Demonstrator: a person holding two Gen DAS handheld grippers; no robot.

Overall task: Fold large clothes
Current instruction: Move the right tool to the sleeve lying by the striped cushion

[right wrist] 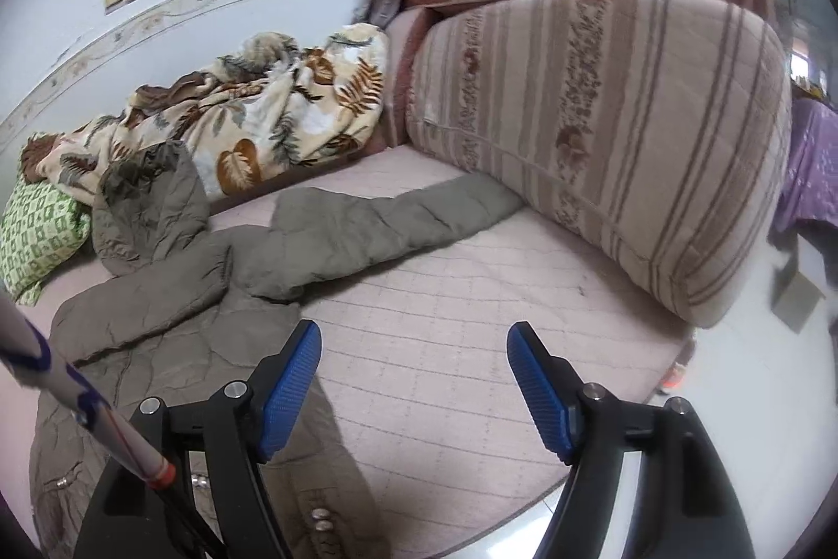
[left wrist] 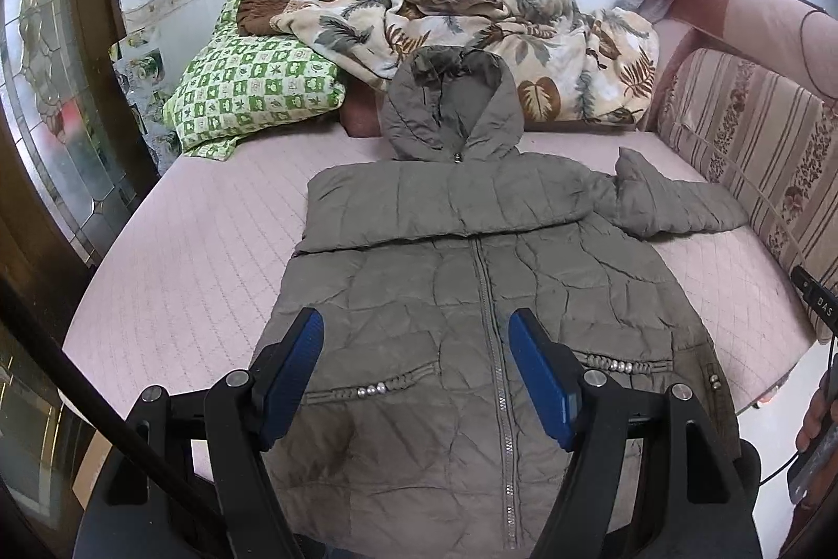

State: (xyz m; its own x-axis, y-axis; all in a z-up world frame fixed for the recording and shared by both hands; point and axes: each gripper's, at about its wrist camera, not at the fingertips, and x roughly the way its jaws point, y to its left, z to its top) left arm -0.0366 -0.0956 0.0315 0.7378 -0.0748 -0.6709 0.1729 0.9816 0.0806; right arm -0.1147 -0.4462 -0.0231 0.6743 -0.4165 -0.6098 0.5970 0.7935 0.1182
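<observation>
A grey-olive hooded puffer jacket (left wrist: pixel 471 286) lies front up on the pink bed (left wrist: pixel 209 244), hood toward the wall. One sleeve is folded across the chest (left wrist: pixel 445 203); the other sleeve (left wrist: pixel 675 208) stretches out to the right. My left gripper (left wrist: pixel 416 333) is open and empty above the jacket's lower front, near the zipper. My right gripper (right wrist: pixel 414 349) is open and empty above the bare mattress (right wrist: pixel 471 323), just right of the jacket's hem (right wrist: pixel 157 349). The outstretched sleeve (right wrist: pixel 387 218) lies ahead of it, reaching toward the striped cushion.
A striped floral cushion (right wrist: pixel 602 129) borders the bed's right side. A leaf-print blanket (left wrist: pixel 524 35) and a green checked pillow (left wrist: pixel 251 87) lie along the wall behind the hood. A glass door (left wrist: pixel 47 113) stands at left. The bed's near edge drops to white floor (right wrist: pixel 733 375).
</observation>
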